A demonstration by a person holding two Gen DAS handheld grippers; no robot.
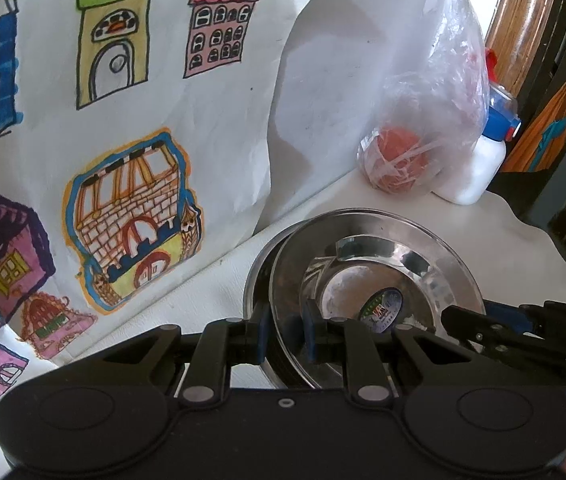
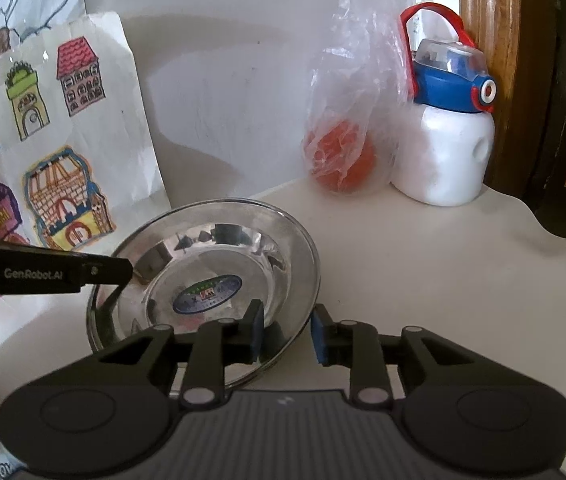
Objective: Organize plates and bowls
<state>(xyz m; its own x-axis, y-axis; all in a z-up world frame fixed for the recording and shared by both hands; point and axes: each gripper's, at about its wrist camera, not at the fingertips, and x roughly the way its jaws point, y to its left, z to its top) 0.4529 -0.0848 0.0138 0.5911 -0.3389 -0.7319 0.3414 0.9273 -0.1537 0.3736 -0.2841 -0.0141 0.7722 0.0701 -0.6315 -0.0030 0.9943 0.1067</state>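
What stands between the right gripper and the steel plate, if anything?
Nothing visible does. The right gripper is open, with its jaws on either side of the near rim of the steel plate. The left gripper straddles the rim from the other side. The bagged fruit and the bottle stand behind, apart.

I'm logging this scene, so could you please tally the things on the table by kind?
Steel plates: 2, the top plate and the under plate beneath it
Plastic bag holding orange fruit: 1
White water bottle: 1
Total: 4
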